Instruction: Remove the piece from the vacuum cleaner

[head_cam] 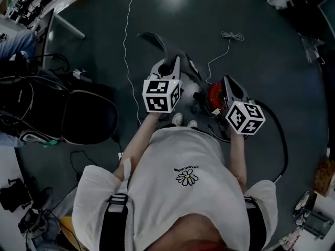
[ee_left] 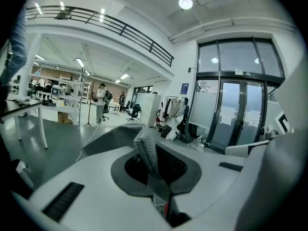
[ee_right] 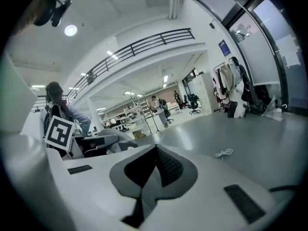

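step: grey piece (head_cam: 153,40) looks free of vacuum cleaner (head_cam: 213,95), frame centre | left gripper (head_cam: 166,67) clamped on piece | right gripper (head_cam: 228,83) closed, empty | next: set piece aside

Black office chair (head_cam: 86,116) on the floor (head_cam: 251,72), well left of the left jaws. Thin white cable (head_cam: 125,41) runs along the floor beyond the left jaws. Coiled white cord (ee_right: 224,153) lies on the floor ahead and right of the right jaws, well apart. Far ahead of the left jaws: glass doors (ee_left: 236,109) to the right, clothes rack (ee_left: 174,113) just beside them, standing person (ee_left: 101,102) to the left, white worktop (ee_left: 29,110) further left. Balcony railing (ee_left: 110,25) above, round ceiling light (ee_left: 185,3) higher.
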